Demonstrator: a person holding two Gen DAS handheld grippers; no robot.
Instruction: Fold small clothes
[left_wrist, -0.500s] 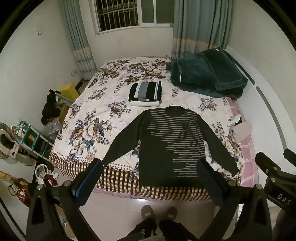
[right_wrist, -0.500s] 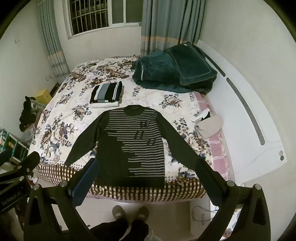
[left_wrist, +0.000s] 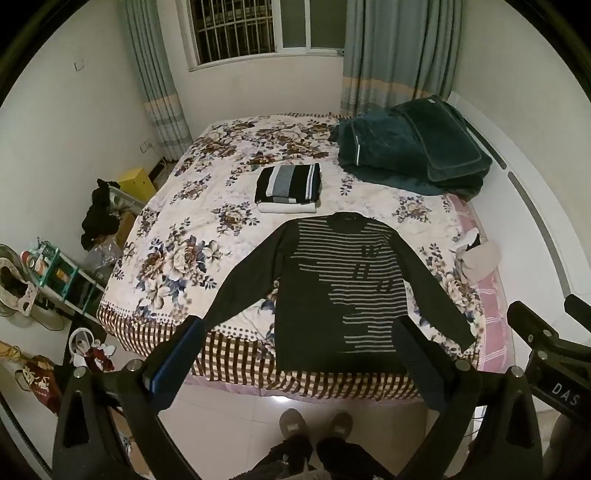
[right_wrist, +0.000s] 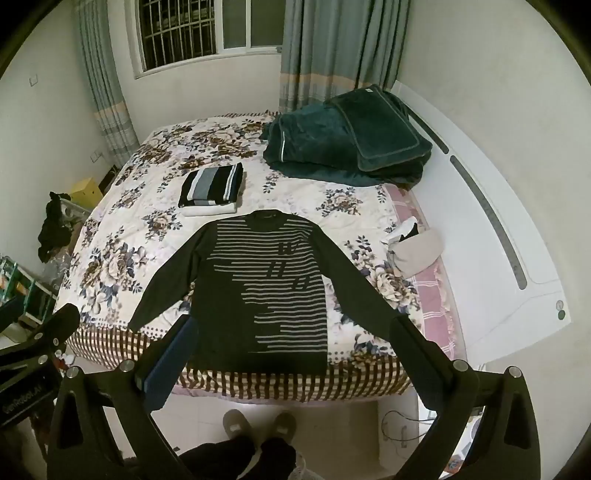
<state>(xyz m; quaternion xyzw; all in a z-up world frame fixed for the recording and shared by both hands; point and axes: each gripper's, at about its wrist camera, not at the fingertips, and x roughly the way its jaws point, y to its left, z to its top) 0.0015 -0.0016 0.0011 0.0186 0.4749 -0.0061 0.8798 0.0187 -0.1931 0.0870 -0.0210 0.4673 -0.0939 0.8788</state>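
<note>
A dark long-sleeved sweater (left_wrist: 332, 288) (right_wrist: 258, 288) with pale stripes lies flat on the floral bed (left_wrist: 192, 229) (right_wrist: 122, 236), sleeves spread, hem at the near edge. Beyond its collar sits a folded striped garment (left_wrist: 288, 183) (right_wrist: 211, 184) on a folded white one. My left gripper (left_wrist: 297, 336) hangs open above the floor in front of the hem, nothing between its fingers. My right gripper (right_wrist: 291, 332) is likewise open and empty, held well clear of the sweater.
A pile of dark green bedding (left_wrist: 410, 155) (right_wrist: 343, 140) fills the bed's far right corner. A beige cloth bundle (left_wrist: 480, 258) (right_wrist: 417, 251) lies at the right edge. Clutter and a rack (left_wrist: 55, 273) stand on the floor at left. A person's slippered feet (left_wrist: 314, 424) stand before the bed.
</note>
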